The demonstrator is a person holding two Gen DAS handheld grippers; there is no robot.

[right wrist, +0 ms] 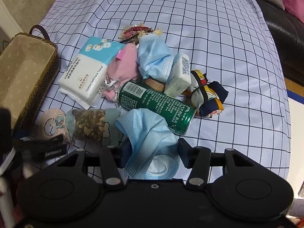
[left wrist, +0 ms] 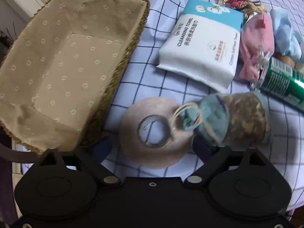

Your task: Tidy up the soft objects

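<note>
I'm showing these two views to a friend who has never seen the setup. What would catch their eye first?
Probably the heap of soft things on the checked bedsheet, with the green can lying across its front and the white cleansing towel pack at its left. Next, the fabric-lined woven basket at the left, nothing in it. Then the crumpled blue face mask between the right gripper fingers.

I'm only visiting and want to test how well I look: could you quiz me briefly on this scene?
1. True or false: the basket already holds something.
2. What sits between the right tongs? A) a spoon B) a face mask C) a book
3. Fill in: the green can lies on its ____.

Key: 1 false; 2 B; 3 side.
</note>
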